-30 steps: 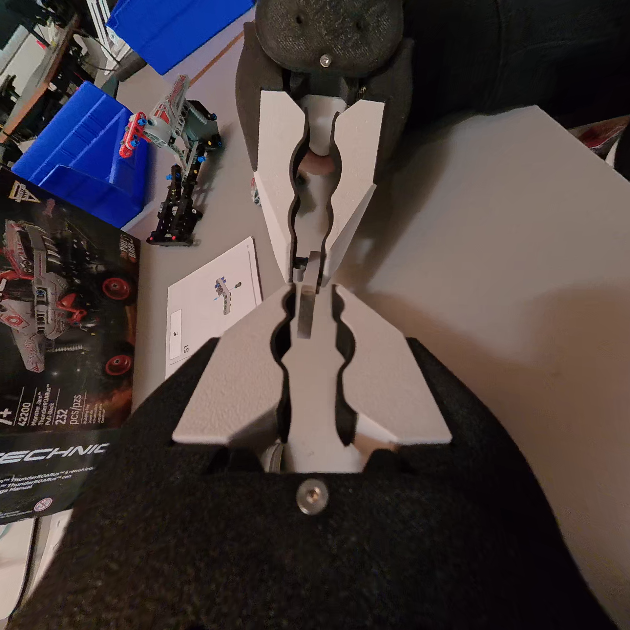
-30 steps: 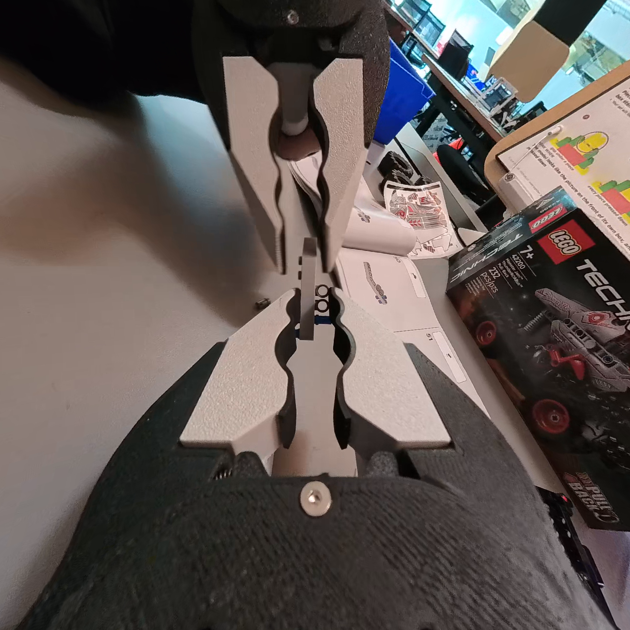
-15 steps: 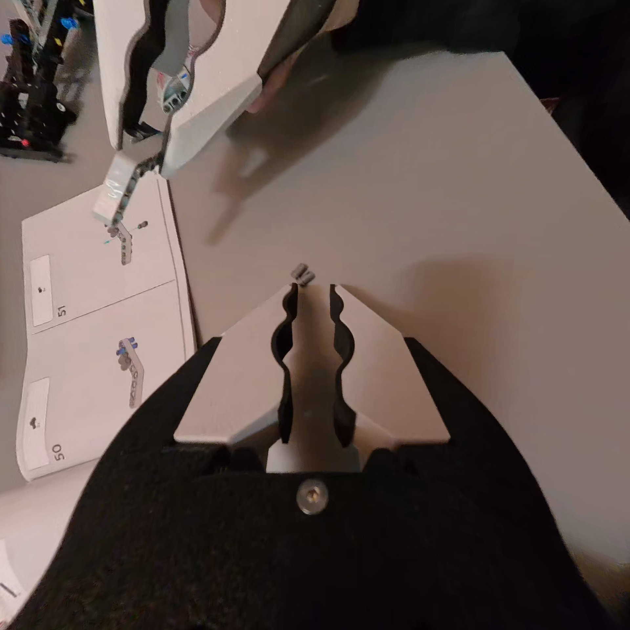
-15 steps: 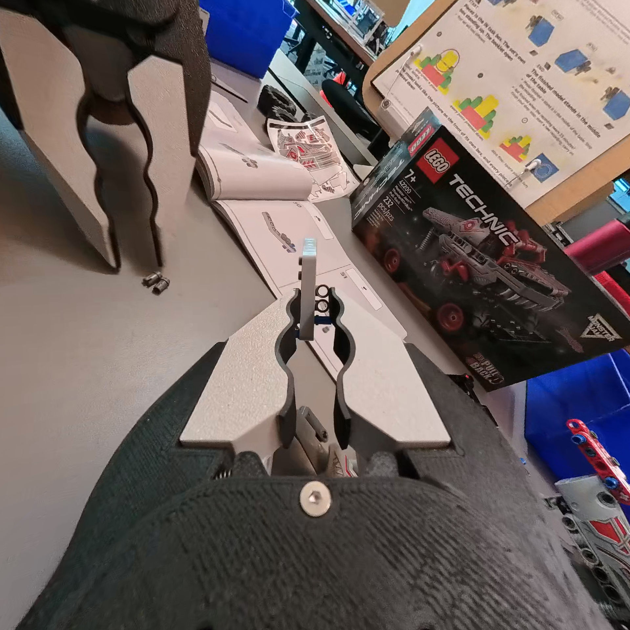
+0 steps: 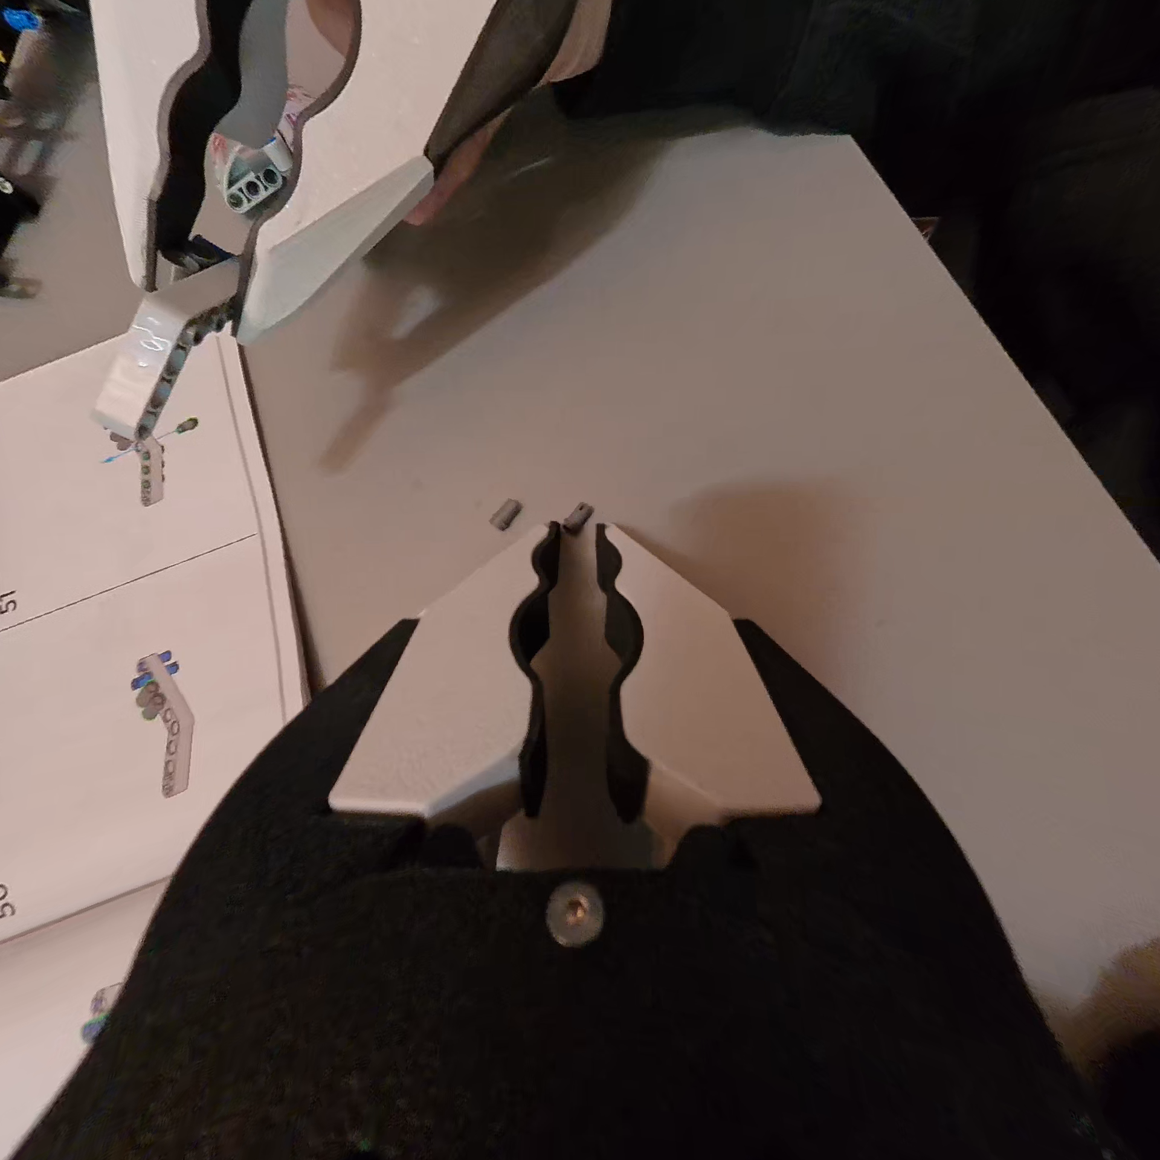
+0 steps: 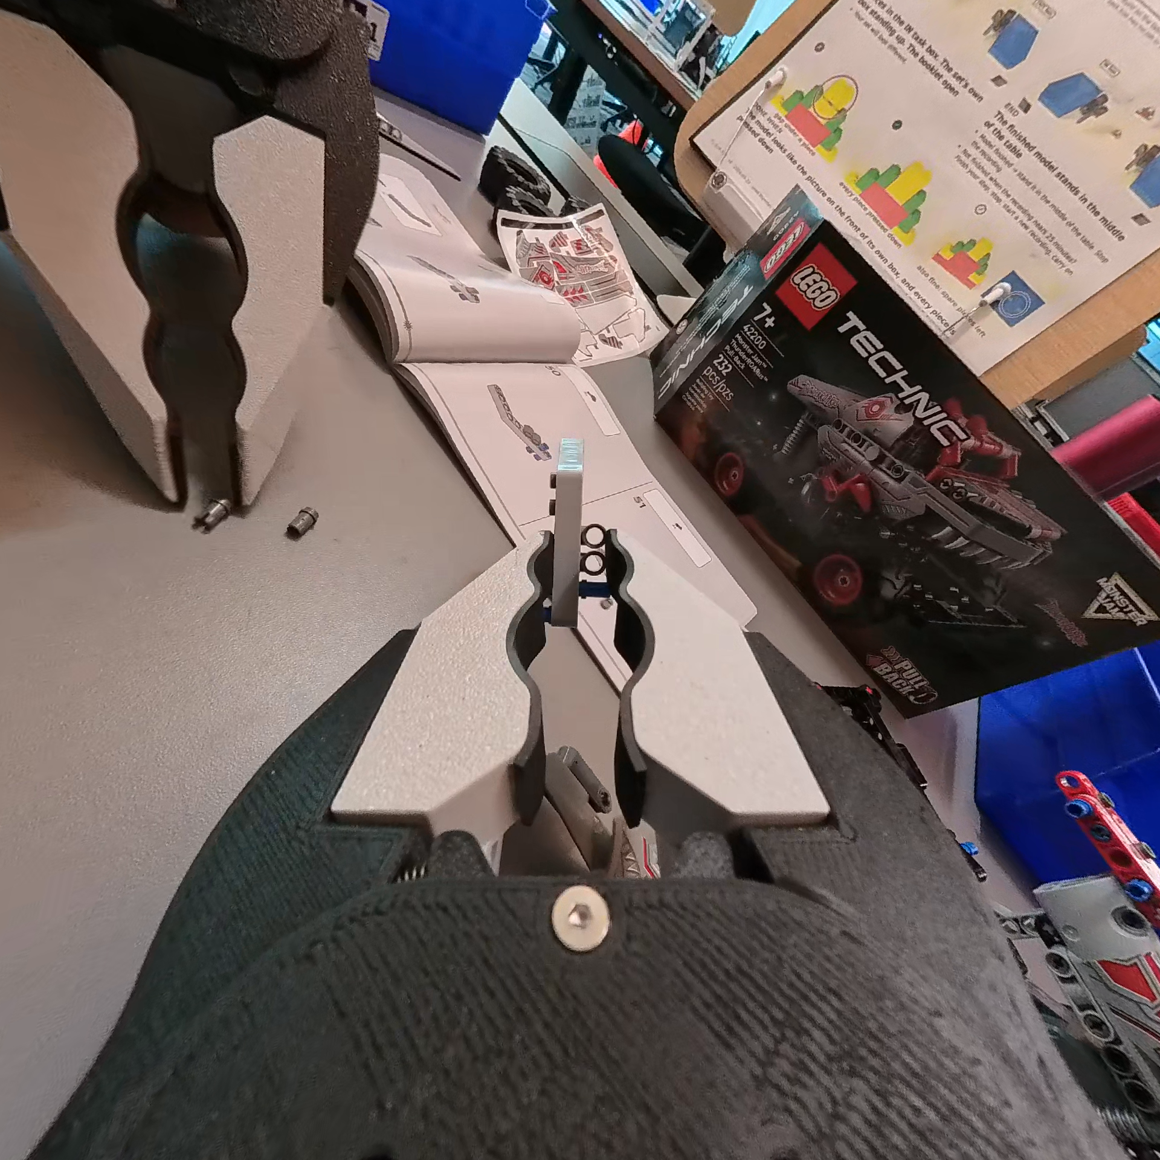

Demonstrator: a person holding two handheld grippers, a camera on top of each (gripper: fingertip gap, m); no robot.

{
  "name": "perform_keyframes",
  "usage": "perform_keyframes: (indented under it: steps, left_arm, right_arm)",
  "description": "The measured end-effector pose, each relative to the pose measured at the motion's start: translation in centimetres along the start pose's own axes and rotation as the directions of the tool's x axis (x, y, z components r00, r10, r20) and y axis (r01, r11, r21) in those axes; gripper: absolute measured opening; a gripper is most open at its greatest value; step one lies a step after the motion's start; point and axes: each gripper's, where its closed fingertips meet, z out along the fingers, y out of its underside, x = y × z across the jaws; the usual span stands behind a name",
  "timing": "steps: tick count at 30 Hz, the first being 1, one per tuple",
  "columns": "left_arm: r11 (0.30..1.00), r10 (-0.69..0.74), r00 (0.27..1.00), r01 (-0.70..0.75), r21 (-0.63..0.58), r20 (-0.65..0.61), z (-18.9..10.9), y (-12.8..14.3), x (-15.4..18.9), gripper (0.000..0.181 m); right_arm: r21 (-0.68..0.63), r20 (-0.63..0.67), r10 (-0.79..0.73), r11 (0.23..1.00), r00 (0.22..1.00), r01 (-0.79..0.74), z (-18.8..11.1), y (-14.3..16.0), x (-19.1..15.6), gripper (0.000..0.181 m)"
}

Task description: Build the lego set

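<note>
My right gripper [image 6: 577, 540] is shut on a light grey bent beam [image 6: 568, 533] with black pins and a blue pin in it, held above the open instruction booklet [image 6: 533, 439]. In the left wrist view the right gripper [image 5: 194, 301] and its beam [image 5: 144, 376] are at the upper left. My left gripper [image 5: 574, 527] is low over the table with its jaws a narrow gap apart. A small grey pin [image 5: 577, 516] lies right at its tips, and a second pin [image 5: 506, 515] lies just to the left. The right wrist view also shows the left gripper [image 6: 204, 496] over the pins [image 6: 213, 511].
The set's box [image 6: 879, 471] stands right of the booklet. A sticker sheet [image 6: 571, 257] and black tyres [image 6: 515, 179] lie behind the booklet. A partly built model [image 6: 1117, 910] and a blue bin [image 6: 1067, 753] are at the right. The table edge [image 5: 941, 314] runs along the right. Tip to tip, the grippers are about 11 centimeters apart.
The left gripper let go of the beam and came down to the two pins on the table. The right gripper carried the beam away over the booklet.
</note>
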Motion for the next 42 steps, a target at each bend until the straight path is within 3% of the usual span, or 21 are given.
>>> perform_keyframes:
  steps: [8,12,15,21,27,31,42]
  left_arm:
    - [1.000,0.015,0.998,-0.016,0.024,0.057,-0.6,-0.5,-0.8,0.018]
    - [0.962,-0.020,0.921,-0.088,0.257,0.390,-4.9,-4.7,-5.5,0.019]
    - [0.947,0.021,0.866,-0.177,0.267,0.499,-6.2,-6.0,-6.2,0.025]
    - [0.968,0.103,0.882,-0.196,0.159,0.460,-4.5,-4.7,-5.5,0.019]
    - [0.967,0.142,0.879,-0.222,0.128,0.455,-4.4,-4.4,-5.3,0.008]
    - [0.964,0.199,0.857,-0.259,0.063,0.476,-3.9,-4.3,-5.3,0.006]
    - [0.946,0.311,0.824,-0.317,-0.071,0.474,-3.2,-3.4,-5.3,0.006]
  right_arm:
    - [0.025,0.032,0.015,1.000,0.999,-0.015,-0.1,-0.4,-0.4,0.014]
    - [0.147,0.096,0.048,0.987,0.994,-0.062,-0.7,-2.5,-1.2,0.014]
    - [0.181,0.142,0.052,0.981,0.989,-0.077,-0.8,-3.2,-1.9,0.014]
    - [0.202,0.206,0.019,0.978,0.978,-0.061,-0.7,-3.9,-3.3,0.014]
    - [0.203,0.227,0.002,0.978,0.974,-0.049,-0.8,-3.9,-3.7,0.015]
    - [0.209,0.193,-0.032,0.978,0.981,-0.009,-0.7,-3.8,-3.6,0.027]
    - [0.208,0.191,-0.142,0.973,0.971,0.101,-0.5,-3.6,-4.7,0.014]
